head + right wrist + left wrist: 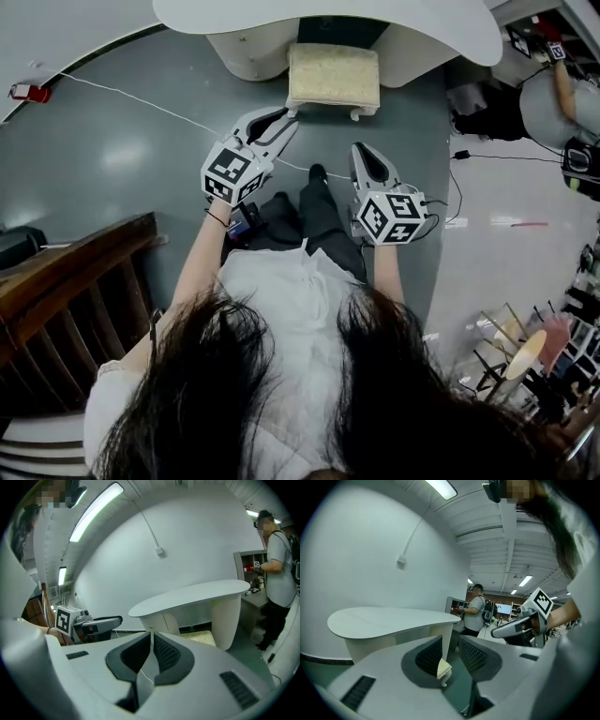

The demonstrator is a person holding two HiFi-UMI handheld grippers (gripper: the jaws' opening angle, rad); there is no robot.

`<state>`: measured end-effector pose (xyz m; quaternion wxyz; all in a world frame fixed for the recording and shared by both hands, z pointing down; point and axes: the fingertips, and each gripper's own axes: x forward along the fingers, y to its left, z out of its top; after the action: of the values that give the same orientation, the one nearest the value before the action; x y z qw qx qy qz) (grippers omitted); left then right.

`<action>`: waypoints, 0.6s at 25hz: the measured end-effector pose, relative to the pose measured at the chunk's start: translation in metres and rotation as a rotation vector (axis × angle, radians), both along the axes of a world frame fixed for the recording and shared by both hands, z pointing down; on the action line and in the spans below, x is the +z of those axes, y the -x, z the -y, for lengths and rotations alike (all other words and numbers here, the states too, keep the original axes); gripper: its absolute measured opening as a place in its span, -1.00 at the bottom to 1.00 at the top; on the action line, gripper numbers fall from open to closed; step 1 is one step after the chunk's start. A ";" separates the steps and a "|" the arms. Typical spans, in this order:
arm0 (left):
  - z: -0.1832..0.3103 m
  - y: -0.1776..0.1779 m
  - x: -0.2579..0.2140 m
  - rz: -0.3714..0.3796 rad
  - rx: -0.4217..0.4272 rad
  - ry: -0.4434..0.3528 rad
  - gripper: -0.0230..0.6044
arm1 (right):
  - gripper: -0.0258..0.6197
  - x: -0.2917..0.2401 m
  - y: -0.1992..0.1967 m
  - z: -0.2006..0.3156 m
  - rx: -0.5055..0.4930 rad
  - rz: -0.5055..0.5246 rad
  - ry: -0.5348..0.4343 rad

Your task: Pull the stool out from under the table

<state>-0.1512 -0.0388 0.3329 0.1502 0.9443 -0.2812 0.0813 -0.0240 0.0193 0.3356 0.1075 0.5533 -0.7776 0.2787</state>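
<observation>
Plainly, the right gripper (360, 150) is held farthest out from the table (328, 19), above the grey floor (122, 159), and is clenched: its jaws are pressed together at the tips and nothing is caught between them. The left gripper (287, 116) is held nearer the table and angled in toward it. Its jaws are parted by only a narrow gap and are not seen pressing on anything. Through that gap a corner and a leg of the stool (333, 75) are shown, lying beyond the tips. In the head view the tips are placed just beside the stool's outer corner on that side; whether it is touched cannot be told. The stool, with a cream cushion, is stood on the floor between the table's two white supports, its rear edge tucked under the tabletop's rim and most of its cushion shown out in front. A white cable (141, 101) is laid across the floor in front of the table. Past the table's far end, a person with a backpack (476, 613) is seen standing at a shelf.
</observation>
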 end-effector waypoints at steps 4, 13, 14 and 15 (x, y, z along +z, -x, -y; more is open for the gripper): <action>0.028 -0.003 0.033 0.021 -0.059 0.063 -0.59 | -0.81 0.034 -0.035 0.023 -0.011 -0.005 0.051; 0.060 -0.032 0.146 0.184 -0.044 0.189 -0.59 | -0.80 0.148 -0.117 0.077 -0.028 -0.045 0.158; 0.064 -0.037 0.160 0.204 -0.035 0.199 -0.59 | -0.80 0.161 -0.126 0.084 -0.021 -0.036 0.167; 0.068 -0.041 0.173 0.219 -0.031 0.212 -0.59 | -0.80 0.173 -0.134 0.091 -0.015 -0.027 0.179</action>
<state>-0.1103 -0.1068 0.5062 0.2185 0.9042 -0.3004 0.2108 0.1099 -0.0718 0.5091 0.1687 0.5394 -0.7522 0.3388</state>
